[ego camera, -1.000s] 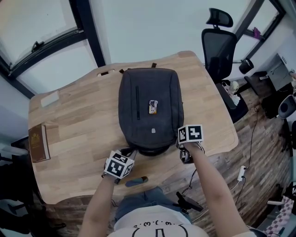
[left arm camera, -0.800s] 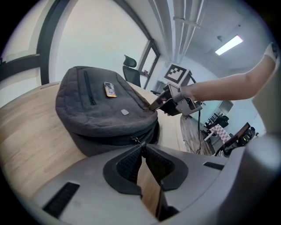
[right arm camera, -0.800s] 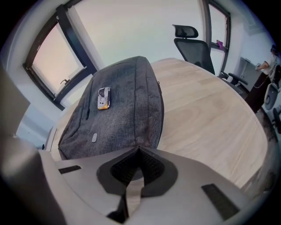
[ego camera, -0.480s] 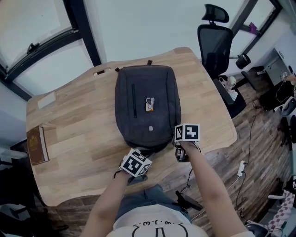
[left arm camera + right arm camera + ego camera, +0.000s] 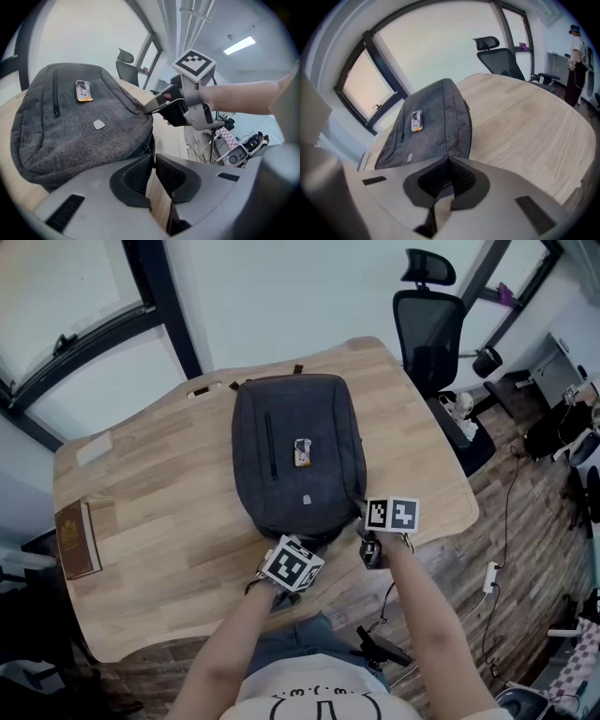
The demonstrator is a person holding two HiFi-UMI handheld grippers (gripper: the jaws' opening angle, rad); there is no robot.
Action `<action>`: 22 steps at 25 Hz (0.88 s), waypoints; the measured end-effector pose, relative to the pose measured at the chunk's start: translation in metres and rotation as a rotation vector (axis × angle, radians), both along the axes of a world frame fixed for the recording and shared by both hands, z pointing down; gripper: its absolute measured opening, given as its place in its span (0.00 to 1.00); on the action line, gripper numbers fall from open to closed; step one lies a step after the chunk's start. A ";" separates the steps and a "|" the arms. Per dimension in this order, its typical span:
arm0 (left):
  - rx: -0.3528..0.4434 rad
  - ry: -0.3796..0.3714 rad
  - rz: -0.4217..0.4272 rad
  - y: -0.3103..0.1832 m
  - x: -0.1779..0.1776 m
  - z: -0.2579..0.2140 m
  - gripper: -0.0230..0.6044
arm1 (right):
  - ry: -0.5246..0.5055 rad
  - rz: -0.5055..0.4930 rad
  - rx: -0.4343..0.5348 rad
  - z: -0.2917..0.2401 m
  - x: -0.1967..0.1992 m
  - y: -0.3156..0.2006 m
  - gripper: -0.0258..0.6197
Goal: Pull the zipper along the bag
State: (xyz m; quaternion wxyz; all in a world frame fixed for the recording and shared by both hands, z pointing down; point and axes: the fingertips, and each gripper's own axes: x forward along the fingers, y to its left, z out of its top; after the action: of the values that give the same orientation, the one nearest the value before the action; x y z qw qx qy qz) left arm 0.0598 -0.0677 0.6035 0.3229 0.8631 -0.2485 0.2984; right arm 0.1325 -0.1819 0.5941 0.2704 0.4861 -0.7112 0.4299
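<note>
A dark grey backpack (image 5: pixel 298 456) lies flat on the wooden table (image 5: pixel 169 493), with a small orange-and-white tag (image 5: pixel 302 453) on its front. My left gripper (image 5: pixel 302 544) is at the bag's near edge. Its jaws have just been opening a little, but in the left gripper view (image 5: pixel 151 158) the tips still pinch the thin zipper pull (image 5: pixel 149 149). My right gripper (image 5: pixel 366 517) is shut on the fabric at the bag's near right corner, and the left gripper view shows this pinch, the right gripper (image 5: pixel 146 109). The bag (image 5: pixel 431 124) stretches away from the right gripper (image 5: pixel 448 160).
A brown book (image 5: pixel 77 538) lies at the table's left edge and a pale flat card (image 5: pixel 97 448) further back. A black office chair (image 5: pixel 428 320) stands beyond the far right corner. The table's near edge runs just under both hands. A person (image 5: pixel 576 51) stands far right.
My left gripper has slid to the right along the bag's near edge, closing most of the distance to the right gripper. The right gripper has held its place on the corner.
</note>
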 end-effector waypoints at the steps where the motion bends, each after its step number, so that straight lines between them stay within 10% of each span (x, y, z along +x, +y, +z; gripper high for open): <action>1: 0.012 -0.005 0.008 0.002 -0.001 -0.001 0.10 | -0.021 0.010 0.029 -0.007 0.001 0.003 0.12; 17: 0.310 -0.103 0.071 -0.001 -0.089 -0.053 0.28 | -0.005 -0.126 0.251 -0.067 -0.017 0.077 0.13; 19: 0.331 -0.125 0.084 -0.009 -0.101 -0.055 0.31 | -0.080 -0.143 0.230 -0.065 -0.028 0.085 0.59; 22: 0.350 -0.143 0.094 -0.020 -0.116 -0.061 0.32 | -0.099 -0.133 0.233 -0.063 -0.033 0.093 0.62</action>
State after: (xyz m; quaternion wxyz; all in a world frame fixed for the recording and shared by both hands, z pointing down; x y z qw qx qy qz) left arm -0.0566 -0.0874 0.5430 0.1352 0.8934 -0.2782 0.3258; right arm 0.0990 -0.0885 0.5314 0.2045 0.4444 -0.7994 0.3489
